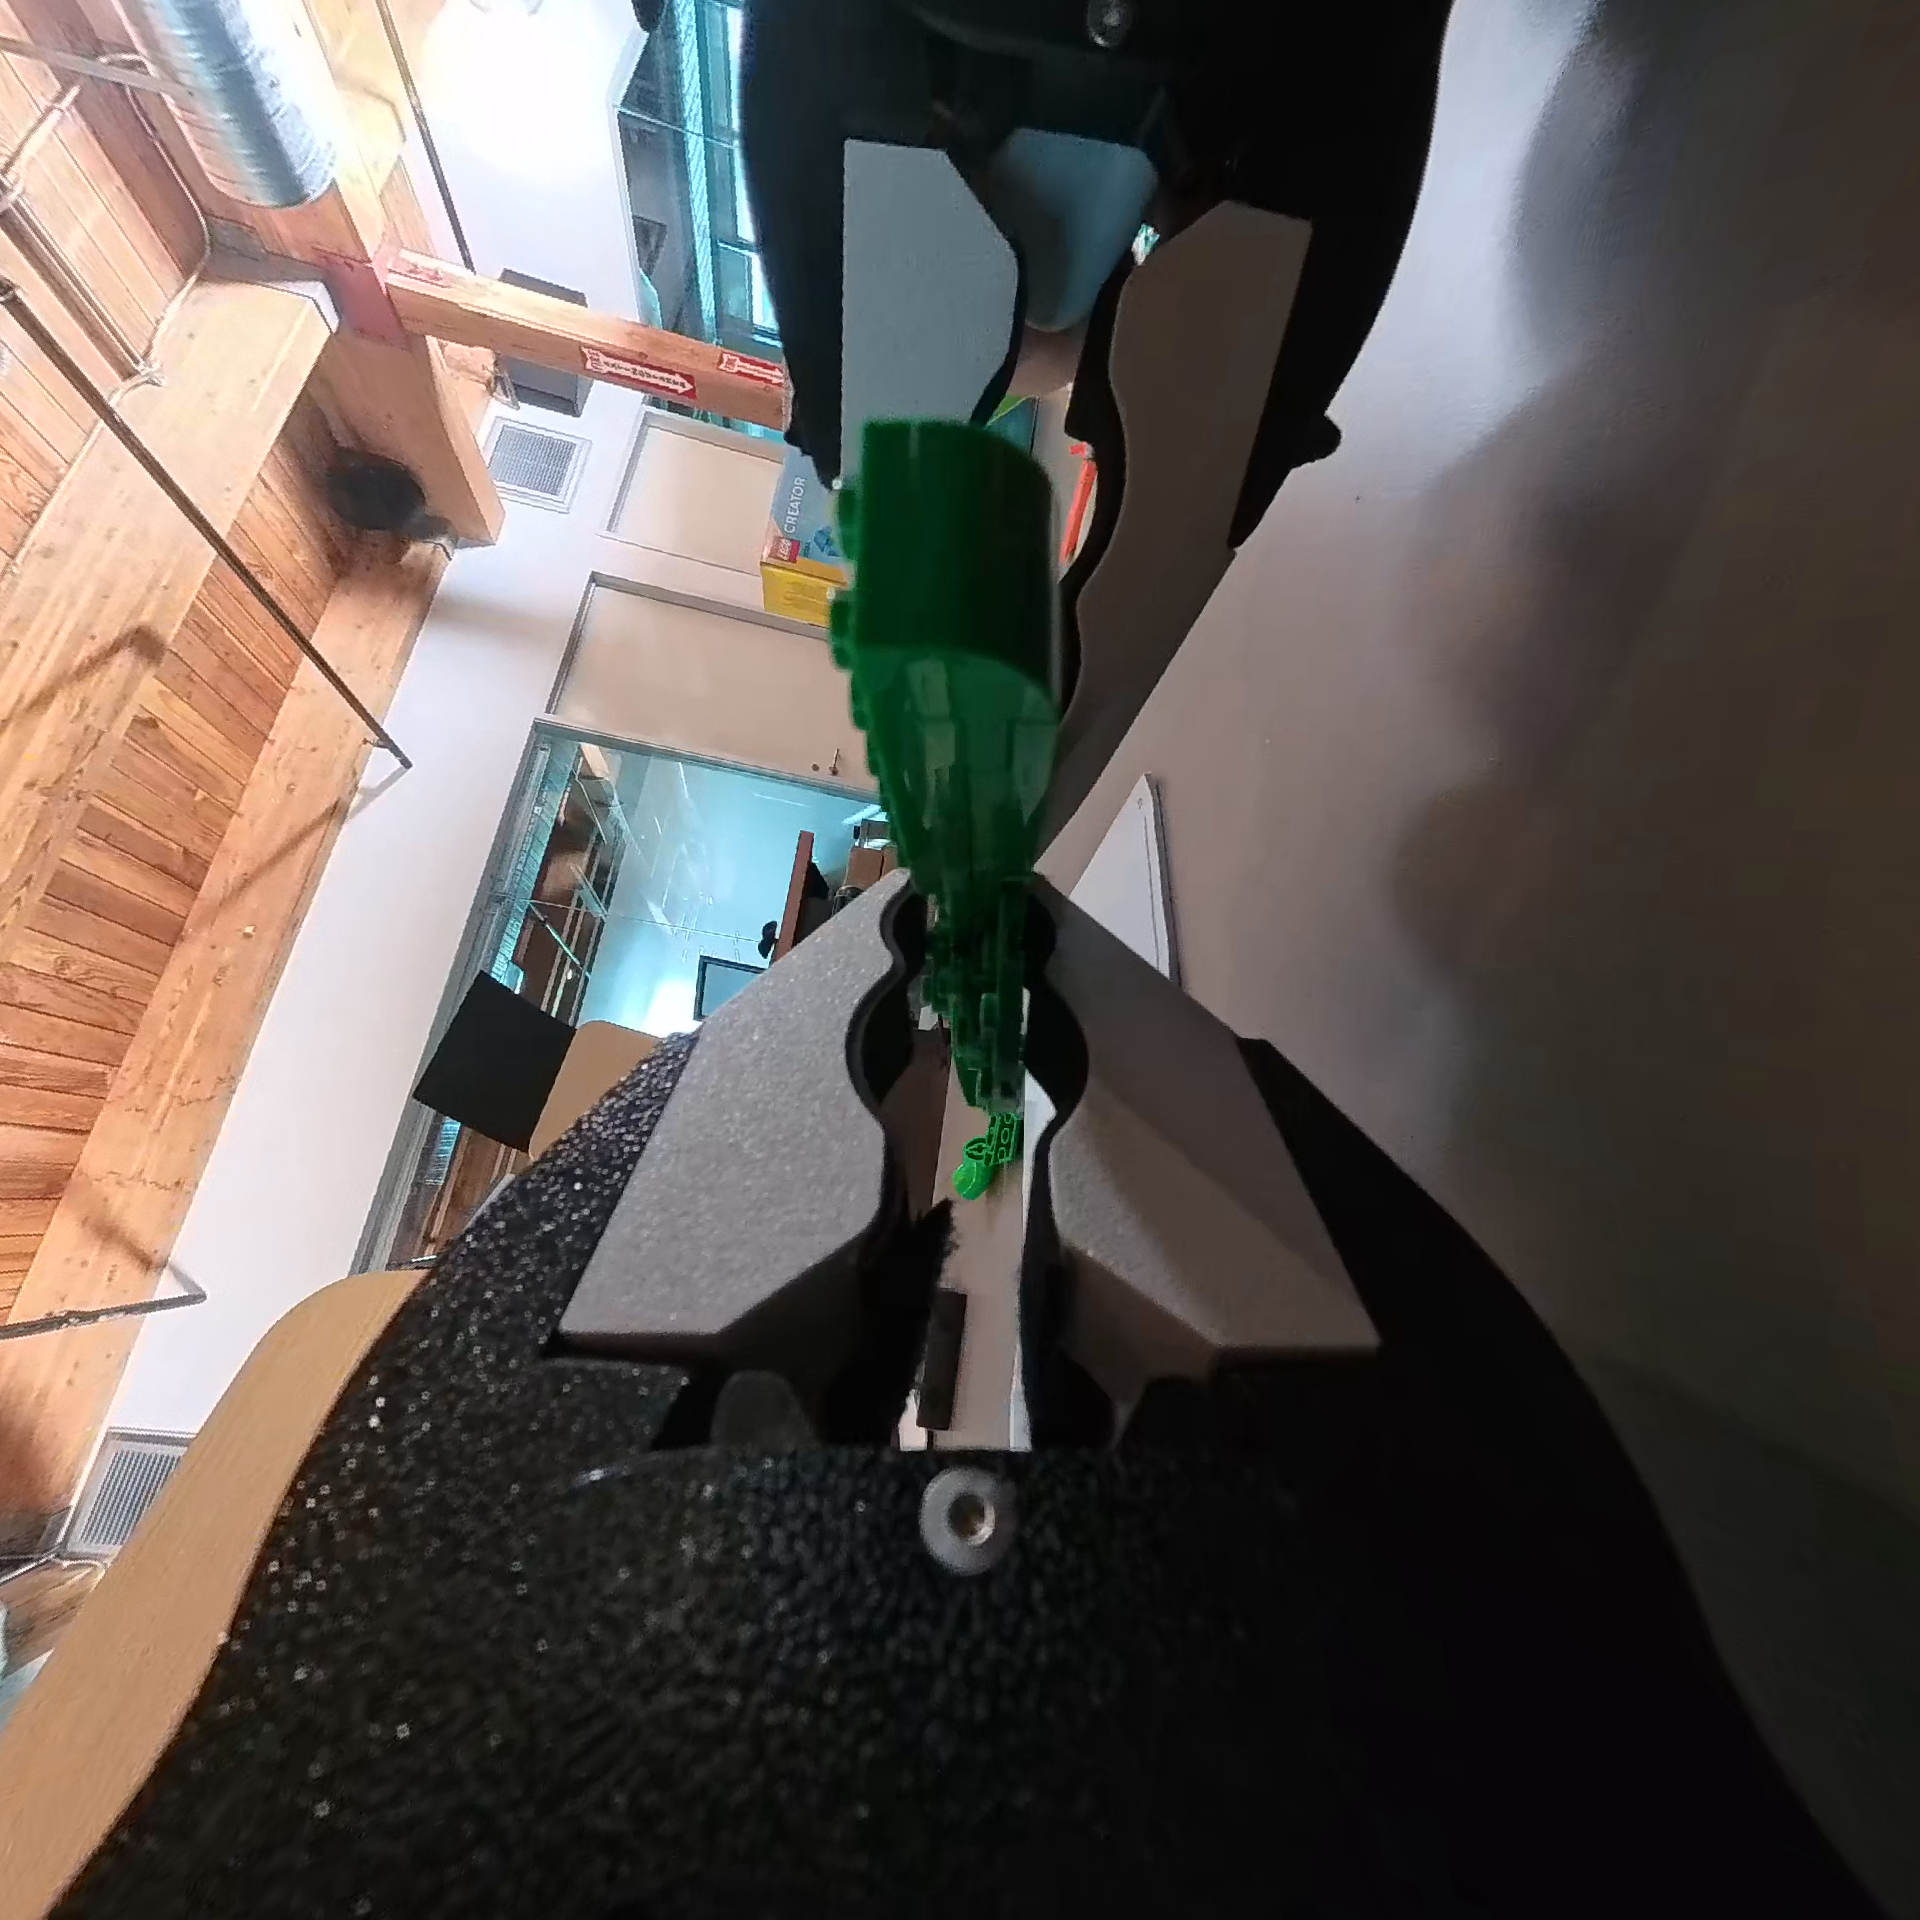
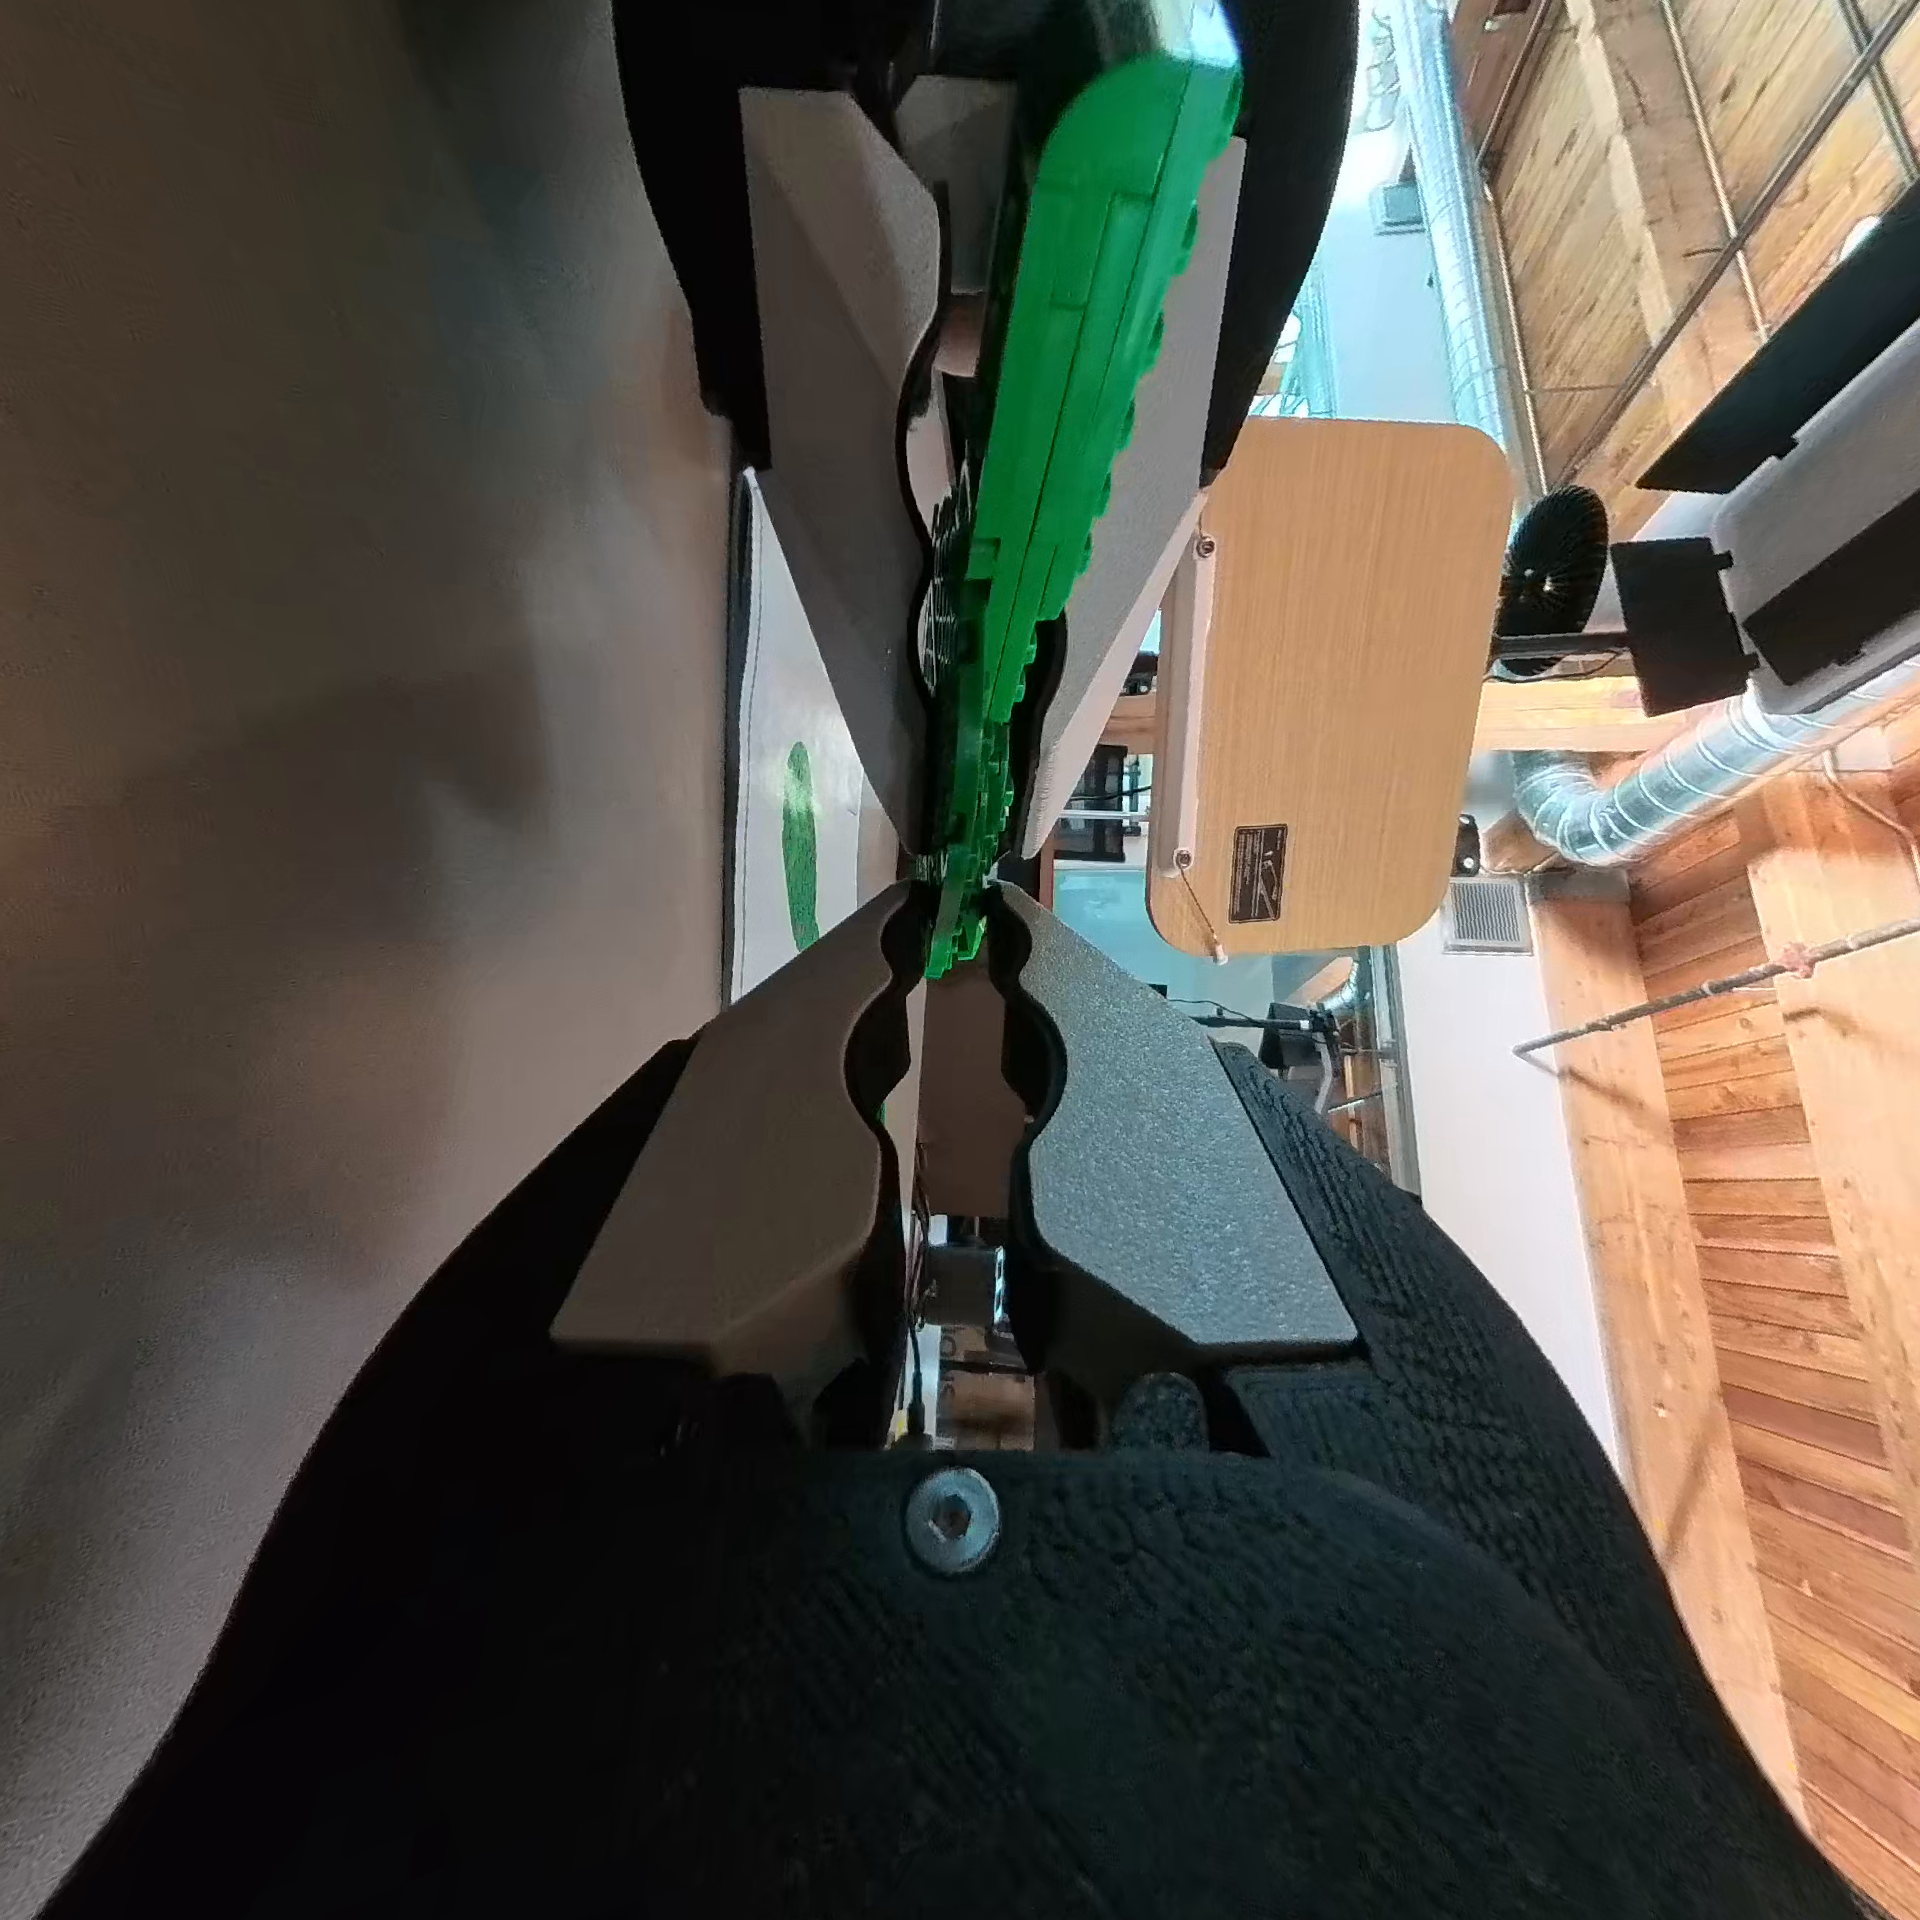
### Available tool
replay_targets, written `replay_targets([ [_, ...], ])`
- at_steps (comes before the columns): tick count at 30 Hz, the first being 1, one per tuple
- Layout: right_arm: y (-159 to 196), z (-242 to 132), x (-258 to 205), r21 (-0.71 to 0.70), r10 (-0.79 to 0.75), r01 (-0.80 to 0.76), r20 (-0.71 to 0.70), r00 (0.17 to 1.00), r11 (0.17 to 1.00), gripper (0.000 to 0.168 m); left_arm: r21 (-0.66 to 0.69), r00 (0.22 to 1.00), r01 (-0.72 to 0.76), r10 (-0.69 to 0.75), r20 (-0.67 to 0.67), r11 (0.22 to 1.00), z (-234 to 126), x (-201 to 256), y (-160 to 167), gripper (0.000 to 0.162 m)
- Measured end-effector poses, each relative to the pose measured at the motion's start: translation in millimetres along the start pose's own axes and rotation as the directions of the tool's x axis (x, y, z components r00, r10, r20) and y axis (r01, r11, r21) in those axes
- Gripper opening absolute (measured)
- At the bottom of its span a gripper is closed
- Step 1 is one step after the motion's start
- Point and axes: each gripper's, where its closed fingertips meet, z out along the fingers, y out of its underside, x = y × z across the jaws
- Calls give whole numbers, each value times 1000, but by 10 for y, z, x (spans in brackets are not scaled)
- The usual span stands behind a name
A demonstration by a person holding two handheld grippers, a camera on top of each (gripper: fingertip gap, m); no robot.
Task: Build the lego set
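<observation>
A green lego assembly (image 1: 951, 582), long and flat with studs along one edge, is held in the air between my two grippers. My left gripper (image 1: 971, 894) is shut on its near end. The right gripper's fingers (image 1: 1153, 436) come in from the top of the left wrist view and clamp the far part. In the right wrist view the same assembly (image 2: 1081, 416) runs away from my right gripper (image 2: 948, 899), which is shut on its thin near end. The left gripper's fingers (image 2: 831, 416) hold it farther along. Both views are rolled sideways.
The grey table (image 1: 1558, 727) fills one side of each view. Small bright green pieces (image 1: 982, 1164) lie on it. A white sheet (image 2: 800, 831) with a green picture lies under the grippers. A lego box (image 1: 795, 561) stands beyond. A wooden board (image 2: 1330, 675) shows behind.
</observation>
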Motion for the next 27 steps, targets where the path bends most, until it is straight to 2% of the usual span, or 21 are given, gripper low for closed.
replay_targets([
  [6,-38,-3,4,30,66,-66,8,998,997,10,12,1000,-5,5,-1,1000,-7,6,-34,13],
  [27,-55,-22,65,63,89,-87,-23,996,994,17,20,999,-26,25,26,999,-12,-22,-77,13],
])
